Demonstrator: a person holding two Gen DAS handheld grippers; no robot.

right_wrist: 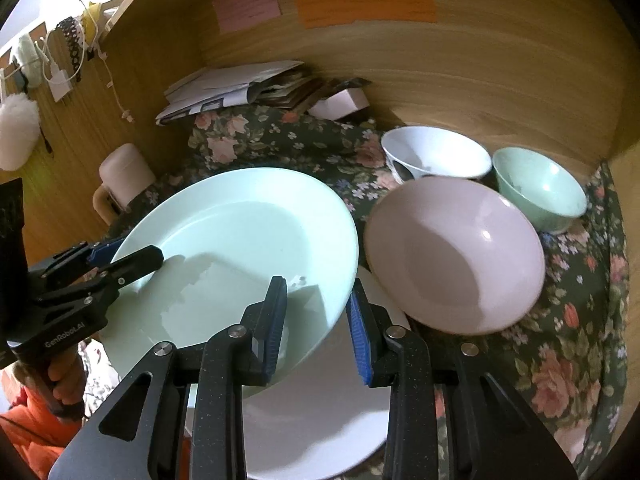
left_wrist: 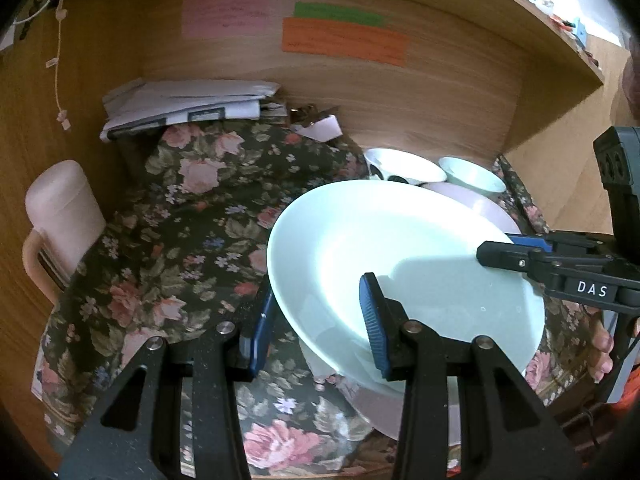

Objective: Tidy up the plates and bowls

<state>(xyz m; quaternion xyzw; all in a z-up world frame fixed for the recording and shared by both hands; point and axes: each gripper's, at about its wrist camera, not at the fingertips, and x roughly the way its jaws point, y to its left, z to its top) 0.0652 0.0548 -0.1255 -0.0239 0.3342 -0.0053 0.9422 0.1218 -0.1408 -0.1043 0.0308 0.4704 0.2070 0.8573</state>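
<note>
Lettering is sparse: white "DAS" capitals sit on the right gripper [left_wrist: 496, 249] as seen from the left wrist view, and "GenRobot.AI" runs along the left gripper [right_wrist: 128, 254] in the right wrist view. Both pairs of jaws are clenched on one pale green plate [left_wrist: 400, 260], which is lifted and tilted above the desk [left_wrist: 172, 240]; the left gripper [left_wrist: 318, 316] pinches the plate's near-left rim, one blue pad above and one below, while the right gripper [right_wrist: 318, 312] pinches the opposite, right-hand rim the same way. Under the lifted plate lies a white plate [right_wrist: 320, 420] on the floral cloth. Just right of it sits a pink bowl [right_wrist: 452, 256], and beyond that, toward the far wooden wall, stand a white bowl [right_wrist: 436, 156] and a small green bowl [right_wrist: 540, 188] side by side. A pink lidded jug [left_wrist: 60, 216] stands at far left. Pink [left_wrist: 228, 16], green [left_wrist: 338, 14] and orange [left_wrist: 344, 40] paper notes are stuck to the back panel; their handwriting is too faint to read. A stack of papers [left_wrist: 180, 104] rests in the far corner.
</note>
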